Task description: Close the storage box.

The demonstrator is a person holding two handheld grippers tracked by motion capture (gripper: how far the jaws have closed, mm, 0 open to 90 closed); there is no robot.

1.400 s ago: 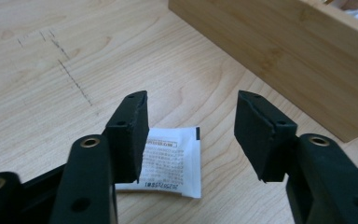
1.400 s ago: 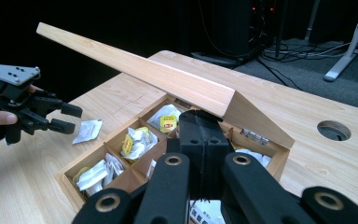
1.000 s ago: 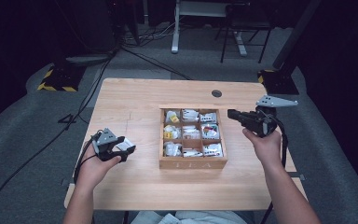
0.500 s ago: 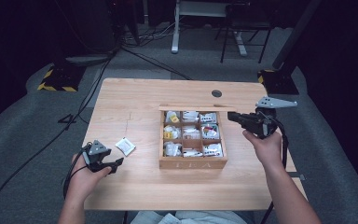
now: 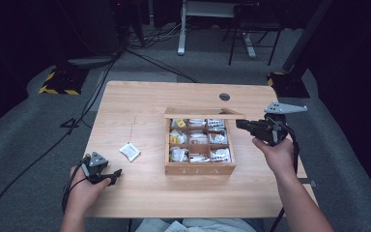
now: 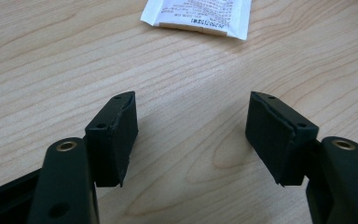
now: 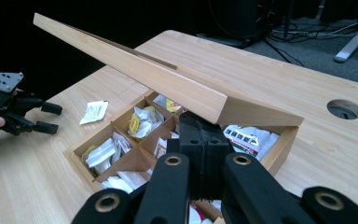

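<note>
A wooden tea box (image 5: 200, 169) with several compartments of tea bags stands mid-table. Its lid (image 5: 203, 114) is tilted up at the back. My right gripper (image 5: 239, 124) is shut, its tips (image 7: 203, 135) tucked under the lid's (image 7: 135, 70) right corner and propping it. A white tea bag packet (image 5: 130, 151) lies flat on the table left of the box. My left gripper (image 5: 116, 175) sits low near the front left edge, short of the packet (image 6: 198, 16). Its jaws (image 6: 193, 135) are open, have just been widening, and hold nothing.
The table (image 5: 140, 101) has a round cable hole (image 5: 224, 96) at the back right. Beyond the table are a metal stand (image 5: 183, 29), floor cables and yellow-black striped bases (image 5: 58, 84). From the right gripper view, the left gripper (image 7: 46, 116) shows beyond the box (image 7: 81, 161).
The left gripper let go of the white packet, leaving it on the table, and drew back down toward the near left edge. The right gripper and lid have not moved.
</note>
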